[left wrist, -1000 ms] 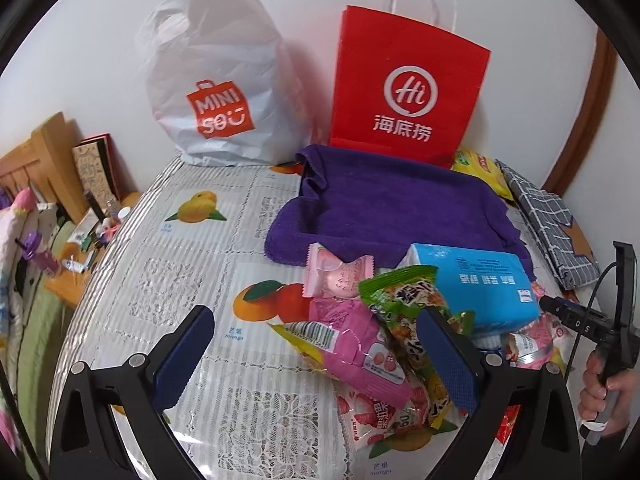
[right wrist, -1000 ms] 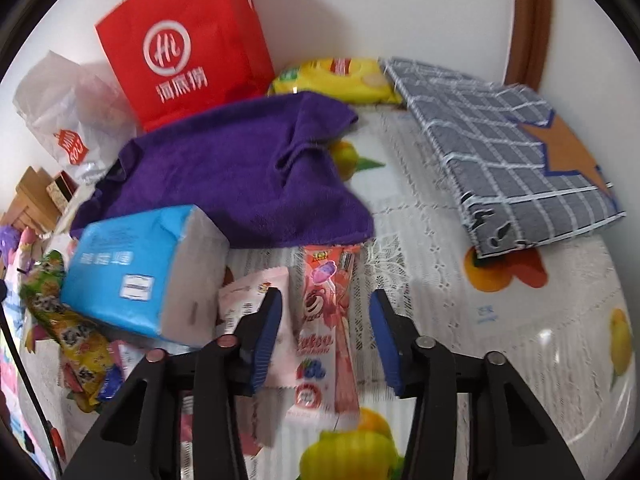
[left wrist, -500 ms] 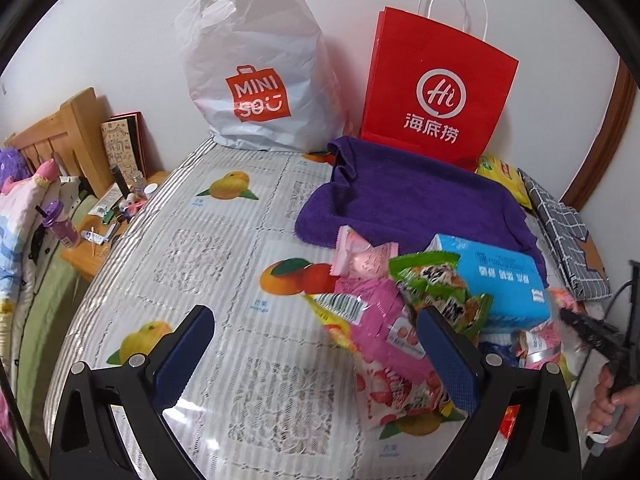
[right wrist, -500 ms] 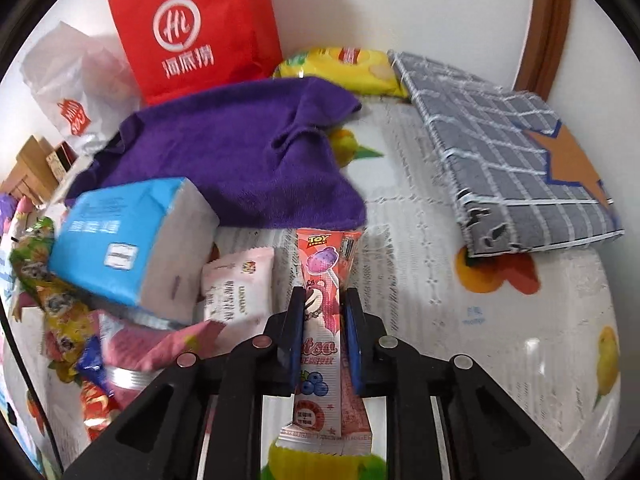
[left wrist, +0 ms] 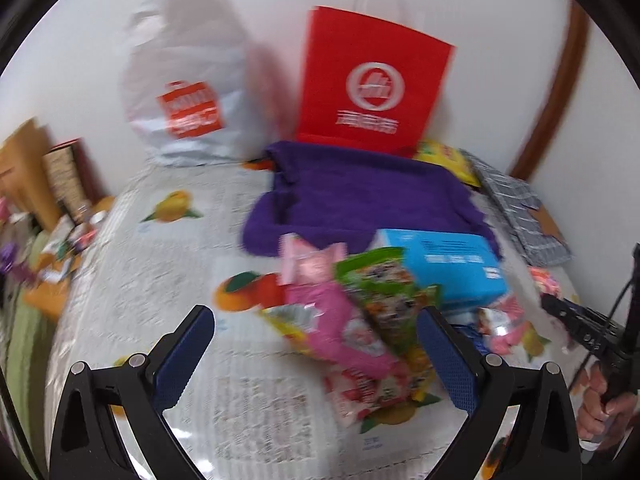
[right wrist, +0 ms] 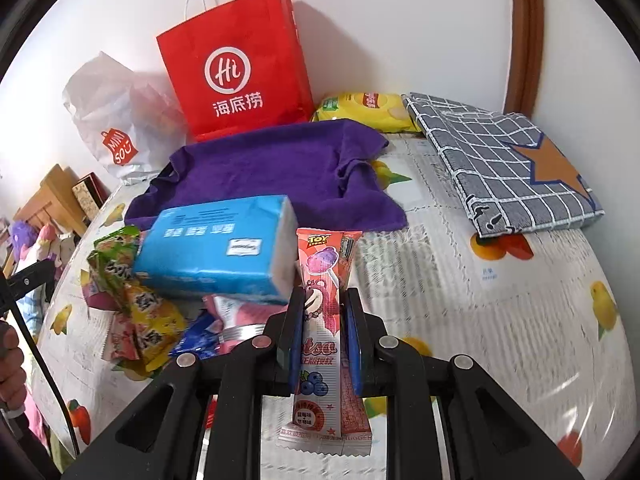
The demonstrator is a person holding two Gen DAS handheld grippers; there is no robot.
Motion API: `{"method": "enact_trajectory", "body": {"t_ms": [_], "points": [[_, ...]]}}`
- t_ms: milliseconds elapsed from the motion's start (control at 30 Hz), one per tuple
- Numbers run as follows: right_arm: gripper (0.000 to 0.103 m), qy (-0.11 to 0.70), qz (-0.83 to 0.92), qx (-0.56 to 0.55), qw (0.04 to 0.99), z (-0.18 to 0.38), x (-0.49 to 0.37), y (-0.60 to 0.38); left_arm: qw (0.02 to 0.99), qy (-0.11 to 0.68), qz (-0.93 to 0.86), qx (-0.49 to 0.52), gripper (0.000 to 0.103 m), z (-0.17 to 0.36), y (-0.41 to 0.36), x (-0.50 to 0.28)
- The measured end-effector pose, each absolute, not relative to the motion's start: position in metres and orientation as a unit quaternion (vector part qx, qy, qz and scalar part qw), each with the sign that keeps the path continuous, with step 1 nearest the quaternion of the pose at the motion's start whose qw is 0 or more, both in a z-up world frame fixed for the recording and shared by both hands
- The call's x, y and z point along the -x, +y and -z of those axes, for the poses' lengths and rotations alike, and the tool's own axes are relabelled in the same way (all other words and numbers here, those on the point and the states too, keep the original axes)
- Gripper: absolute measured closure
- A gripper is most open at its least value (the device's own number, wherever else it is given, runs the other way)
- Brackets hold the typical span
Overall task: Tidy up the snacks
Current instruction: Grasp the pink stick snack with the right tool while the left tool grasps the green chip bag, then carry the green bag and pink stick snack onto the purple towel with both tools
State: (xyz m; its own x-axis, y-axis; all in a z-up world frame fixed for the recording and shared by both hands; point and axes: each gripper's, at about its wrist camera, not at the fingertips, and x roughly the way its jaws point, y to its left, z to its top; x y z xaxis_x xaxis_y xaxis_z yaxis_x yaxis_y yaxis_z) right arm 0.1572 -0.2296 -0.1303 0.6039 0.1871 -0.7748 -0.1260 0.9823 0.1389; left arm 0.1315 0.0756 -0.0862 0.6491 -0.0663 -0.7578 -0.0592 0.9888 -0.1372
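Observation:
My right gripper (right wrist: 323, 305) is shut on a long pink Toy Story lollipop packet (right wrist: 323, 280) and holds it above the fruit-print tablecloth (right wrist: 500, 320). A pile of snack packets (right wrist: 136, 312) lies to its left beside a blue tissue pack (right wrist: 216, 248). My left gripper (left wrist: 316, 354) is open and empty, above the table, with a pink snack packet (left wrist: 340, 328) and a green one (left wrist: 384, 292) between its fingers in the view. The left view is blurred.
A red paper bag (right wrist: 236, 72) and a white Miniso plastic bag (right wrist: 116, 120) stand at the back wall. A purple towel (right wrist: 272, 172), a yellow chip bag (right wrist: 364, 108) and a grey checked cloth (right wrist: 504, 168) lie nearby. A bedside shelf (left wrist: 48, 184) is left.
My right gripper closed on the lollipop packet and lifted it off the table. My left gripper stayed open and swung, blurring its view.

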Motion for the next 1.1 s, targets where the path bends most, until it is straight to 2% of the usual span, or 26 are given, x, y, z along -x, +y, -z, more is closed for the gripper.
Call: {"method": "enact_trajectory", "body": {"t_ms": [600, 633, 667, 733, 800, 1100], "points": [[0.084, 0.45, -0.002, -0.041, 0.892, 0.133, -0.132, -0.226, 0.879, 0.461, 0.118, 0.029, 0.002, 0.128, 0.033, -0.192], [0.084, 0.452, -0.002, -0.041, 0.891, 0.135, -0.132, -0.226, 0.878, 0.463, 0.118, 0.025, 0.004, 0.13, 0.032, -0.193], [0.084, 0.453, -0.003, -0.041, 0.891, 0.136, -0.133, -0.227, 0.878, 0.464, 0.117, 0.023, 0.014, 0.131, 0.031, -0.192], [0.084, 0.456, -0.004, -0.041, 0.889, 0.137, -0.134, -0.228, 0.877, 0.467, 0.111, 0.021, 0.027, 0.131, 0.031, -0.191], [0.084, 0.456, -0.007, -0.042, 0.889, 0.136, -0.135, -0.229, 0.877, 0.467, 0.109, 0.022, 0.033, 0.13, 0.033, -0.191], [0.084, 0.428, -0.033, -0.035, 0.903, 0.109, -0.123, -0.228, 0.89, 0.446, 0.084, 0.04, 0.034, 0.1, 0.043, -0.164]]}}
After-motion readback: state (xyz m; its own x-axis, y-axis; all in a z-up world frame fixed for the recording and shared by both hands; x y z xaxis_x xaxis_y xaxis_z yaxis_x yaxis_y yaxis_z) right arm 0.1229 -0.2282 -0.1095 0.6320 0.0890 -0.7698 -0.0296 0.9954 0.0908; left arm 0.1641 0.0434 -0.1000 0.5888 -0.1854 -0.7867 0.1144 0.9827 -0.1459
